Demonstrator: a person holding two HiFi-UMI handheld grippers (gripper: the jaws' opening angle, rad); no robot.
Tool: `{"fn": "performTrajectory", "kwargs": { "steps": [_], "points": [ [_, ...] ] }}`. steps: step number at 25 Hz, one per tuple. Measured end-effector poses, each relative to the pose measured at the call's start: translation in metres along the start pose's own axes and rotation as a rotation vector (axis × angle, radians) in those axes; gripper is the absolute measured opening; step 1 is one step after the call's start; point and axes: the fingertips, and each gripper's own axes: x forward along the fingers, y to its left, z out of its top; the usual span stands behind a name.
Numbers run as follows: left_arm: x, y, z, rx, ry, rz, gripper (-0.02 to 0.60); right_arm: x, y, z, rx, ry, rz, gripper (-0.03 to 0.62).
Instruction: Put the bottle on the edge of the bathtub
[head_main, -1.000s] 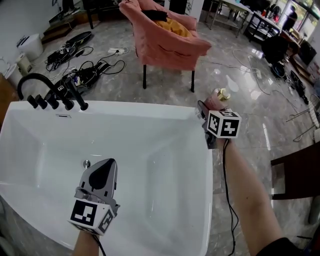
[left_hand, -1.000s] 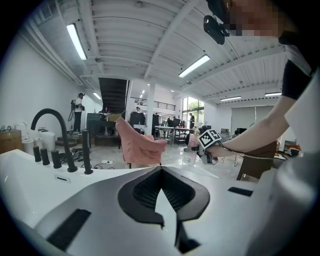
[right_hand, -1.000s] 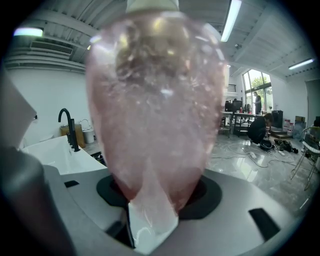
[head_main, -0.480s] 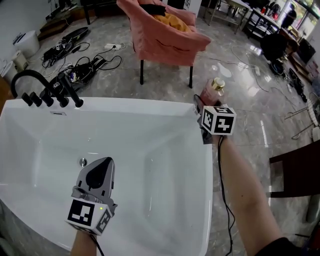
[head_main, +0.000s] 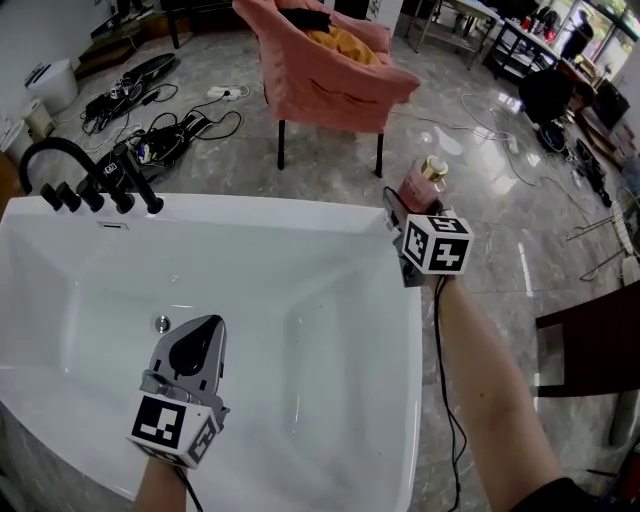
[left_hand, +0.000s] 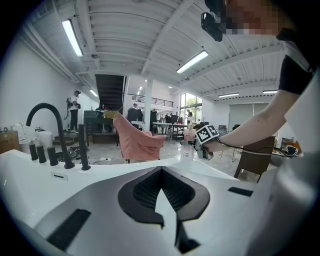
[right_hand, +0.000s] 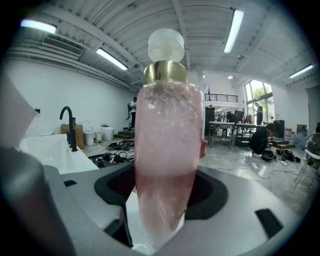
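At 2 o'clock on the bathtub (head_main: 417, 330) rim the right gripper (head_main: 408, 215) is opening its jaws around the upright bottle (head_main: 420, 188), which looks rigid, slick and tippy, best held mid-body; the left gripper (head_main: 203, 328) is clenched and empty.

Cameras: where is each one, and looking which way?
Head view: on the person's head, looking down at the tub; left gripper, right gripper, forearms show.
Left gripper view: on that gripper, facing across the tub; shut jaws, right arm show.
Right gripper view: on that gripper, facing the bottle between its opening jaws.
Shared: faucet, in all three.

Workshop hall, freestanding bathtub (head_main: 250, 206), cables (head_main: 178, 134) across floor (head_main: 520, 250), ceiling strip lights (left_hand: 72, 37)
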Motion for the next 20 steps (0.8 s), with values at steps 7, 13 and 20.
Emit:
{"fn": "performTrajectory", "kwargs": {
  "steps": [7, 13, 20],
  "points": [
    [-0.015, -0.001, 0.004, 0.006, 0.011, 0.012, 0.014, -0.023, -0.008, -0.009, 0.034, 0.031, -0.038, 0.31],
    [-0.043, -0.011, 0.024, -0.002, 0.017, -0.005, 0.014, -0.082, 0.001, -0.02, 0.059, 0.082, -0.054, 0.31],
    [-0.084, -0.05, 0.075, 0.015, -0.001, -0.072, 0.014, -0.171, 0.024, 0.024, 0.062, 0.099, -0.013, 0.262]
  ]
}}
